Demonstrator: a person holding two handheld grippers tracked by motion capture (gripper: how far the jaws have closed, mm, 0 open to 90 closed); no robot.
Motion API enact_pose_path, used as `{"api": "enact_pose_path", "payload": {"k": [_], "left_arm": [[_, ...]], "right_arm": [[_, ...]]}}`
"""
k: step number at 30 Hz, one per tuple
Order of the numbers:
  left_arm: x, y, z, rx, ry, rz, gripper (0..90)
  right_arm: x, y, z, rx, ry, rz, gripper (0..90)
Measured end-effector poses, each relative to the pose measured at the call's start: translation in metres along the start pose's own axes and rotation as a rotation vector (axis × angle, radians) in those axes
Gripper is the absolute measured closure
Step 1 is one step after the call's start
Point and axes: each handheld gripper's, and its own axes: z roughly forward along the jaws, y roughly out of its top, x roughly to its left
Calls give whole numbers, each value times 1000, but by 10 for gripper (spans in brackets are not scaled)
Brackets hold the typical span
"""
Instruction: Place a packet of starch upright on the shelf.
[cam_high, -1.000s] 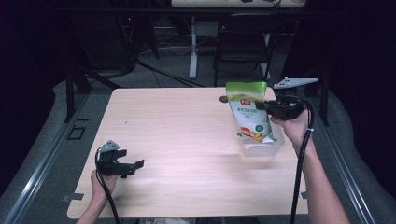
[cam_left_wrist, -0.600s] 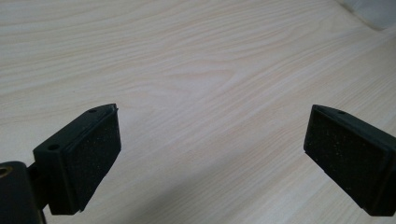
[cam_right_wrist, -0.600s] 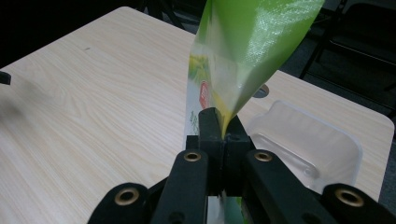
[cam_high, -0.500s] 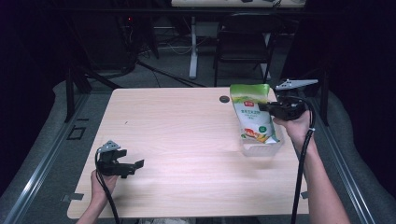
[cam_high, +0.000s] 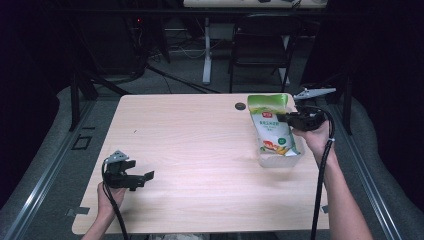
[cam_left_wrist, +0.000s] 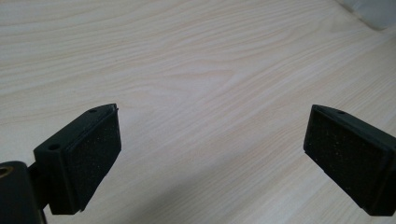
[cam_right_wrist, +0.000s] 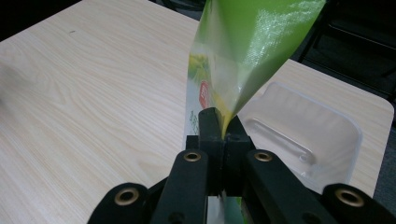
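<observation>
Pale woodgrain table (cam_high: 200, 150), glossy green pouch (cam_high: 272, 125) pinched by right claw (cam_high: 286, 119)

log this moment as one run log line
right gripper: shut on green bag | bag: upright, lower end in clear tray | left gripper: open, nothing between jaws, over bare table

Dim lab: bare wooden table (cam_high: 200, 150), floor cables (cam_high: 165, 75), folding chair (cam_high: 260, 50).
</observation>
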Motion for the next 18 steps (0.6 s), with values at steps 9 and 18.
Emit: {"api": "enact_pose_path", "payload": {"k": [9, 18], "left_arm": [[0, 0, 1, 7, -1, 4, 40], [0, 0, 0, 8, -2, 6, 40]], "right_arm": [[0, -3, 9, 20, -28, -5, 892], [2, -5, 24, 48, -75, -22, 887]]}}
